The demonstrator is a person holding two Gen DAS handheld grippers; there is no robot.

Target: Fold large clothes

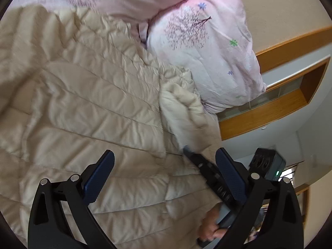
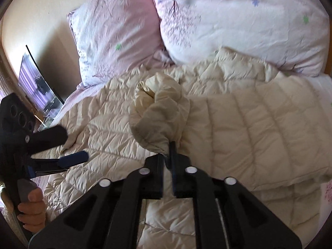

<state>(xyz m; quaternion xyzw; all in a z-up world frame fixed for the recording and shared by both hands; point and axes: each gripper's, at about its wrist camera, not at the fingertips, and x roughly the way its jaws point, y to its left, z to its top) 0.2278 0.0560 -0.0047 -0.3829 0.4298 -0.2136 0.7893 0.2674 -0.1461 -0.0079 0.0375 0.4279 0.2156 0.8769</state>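
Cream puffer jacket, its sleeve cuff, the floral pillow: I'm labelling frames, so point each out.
Cream puffer jacket (image 2: 259, 128): right wrist view, quilted folded panel.
Sleeve cuff (image 2: 159, 112): right wrist view, bunched end.
Floral pillow (image 2: 116, 39): right wrist view, pillow face.

coat (image 2: 259, 128): cream, quilted | pillows (image 2: 116, 33): pink, tree-and-flower print | pads (image 1: 101, 176): blue

Both grippers share one build: the left gripper (image 1: 164, 172) and the right gripper (image 2: 168, 161) have matte black scissor-like linkage arms with long cut-out slots, pinned by round silver rivets. Their fingers (image 1: 101, 176) carry dark blue ribbed pads. Each has a grey handle wrapped by a bare hand (image 2: 31, 209), and a black block with three round holes (a small green light glows beside one).
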